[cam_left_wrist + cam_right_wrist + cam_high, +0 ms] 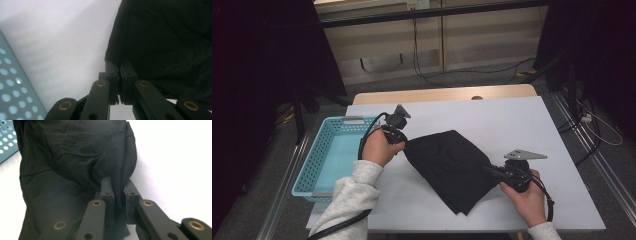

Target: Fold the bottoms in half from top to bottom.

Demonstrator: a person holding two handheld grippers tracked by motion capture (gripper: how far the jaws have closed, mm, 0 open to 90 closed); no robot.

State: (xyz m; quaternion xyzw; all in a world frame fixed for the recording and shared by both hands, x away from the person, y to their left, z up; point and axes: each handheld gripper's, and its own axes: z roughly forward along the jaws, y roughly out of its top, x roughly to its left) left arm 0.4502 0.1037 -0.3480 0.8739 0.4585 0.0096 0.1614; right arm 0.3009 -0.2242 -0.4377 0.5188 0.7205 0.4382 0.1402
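High view: both grippers, left point(403, 141) and right point(488, 170), are clenching the black cloth point(447, 162) mid-table; folding it is likely coming next.

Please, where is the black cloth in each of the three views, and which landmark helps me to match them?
High view: the black cloth lies mid-table on the white table top, between both grippers.
Left gripper view: it takes up the upper right, its edge at the jaw tips.
Right gripper view: it spreads over left and centre, a fold between the jaws.
Shared landmark: the blue perforated basket, left of the cloth.
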